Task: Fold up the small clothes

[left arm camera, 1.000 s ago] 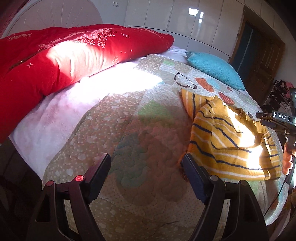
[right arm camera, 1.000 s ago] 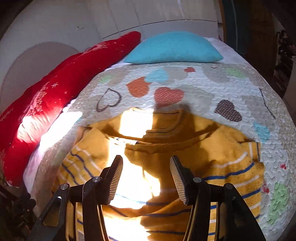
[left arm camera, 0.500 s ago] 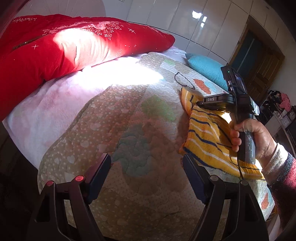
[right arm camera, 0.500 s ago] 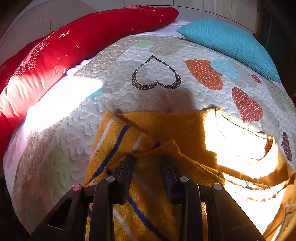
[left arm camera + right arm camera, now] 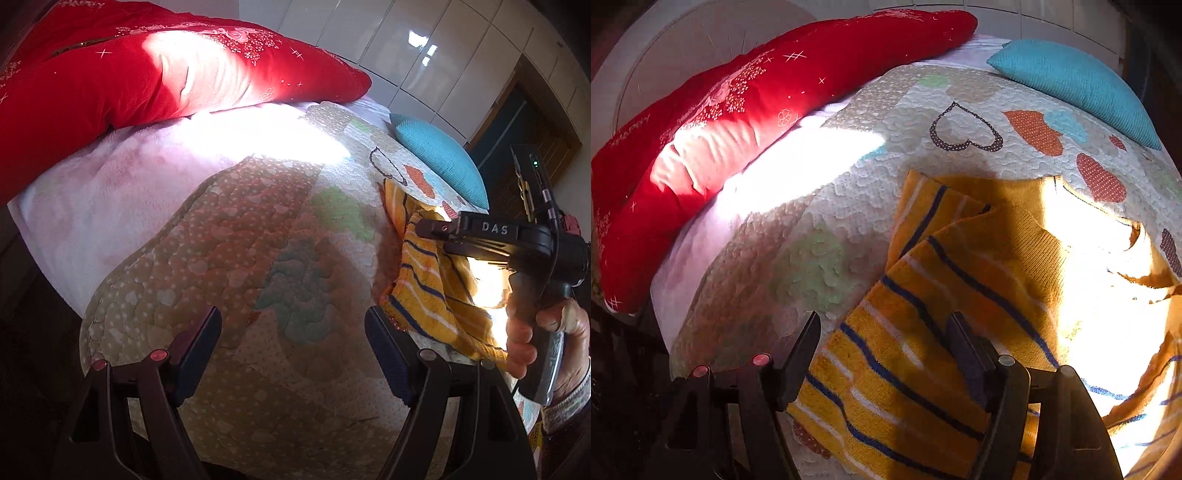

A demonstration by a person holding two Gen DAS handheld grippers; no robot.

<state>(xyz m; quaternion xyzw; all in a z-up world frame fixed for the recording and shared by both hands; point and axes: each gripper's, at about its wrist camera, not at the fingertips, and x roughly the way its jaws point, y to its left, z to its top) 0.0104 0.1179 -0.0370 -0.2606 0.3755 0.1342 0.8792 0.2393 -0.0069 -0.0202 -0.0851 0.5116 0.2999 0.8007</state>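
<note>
So we've got the yellow striped sweater (image 5: 960,295) lying on the heart-print quilt (image 5: 849,177), partly folded, with one striped flap turned over onto the plain yellow body, and a hard patch of sunlight blowing out its right half. Our right gripper (image 5: 882,339) hangs just above the near striped edge with its jaws spread wide and nothing between them; the sweater spreads out ahead of it and off to its right, bare quilt to its left. From the left wrist view, our left gripper (image 5: 293,332) is also wide open and holding nothing, hovering over plain quilt, with the sweater (image 5: 424,288) ahead and to its right, near its right finger but not touching it. In that same view the right gripper (image 5: 424,226) sits over the sweater's top edge, seen side-on, with our right hand (image 5: 543,339) wrapped around the handle. Farther out beyond both grippers, a long red pillow (image 5: 757,122) runs along the left side on a white fluffy blanket (image 5: 147,184), and a teal cushion (image 5: 1075,85) sits at the far right of the quilt.
</note>
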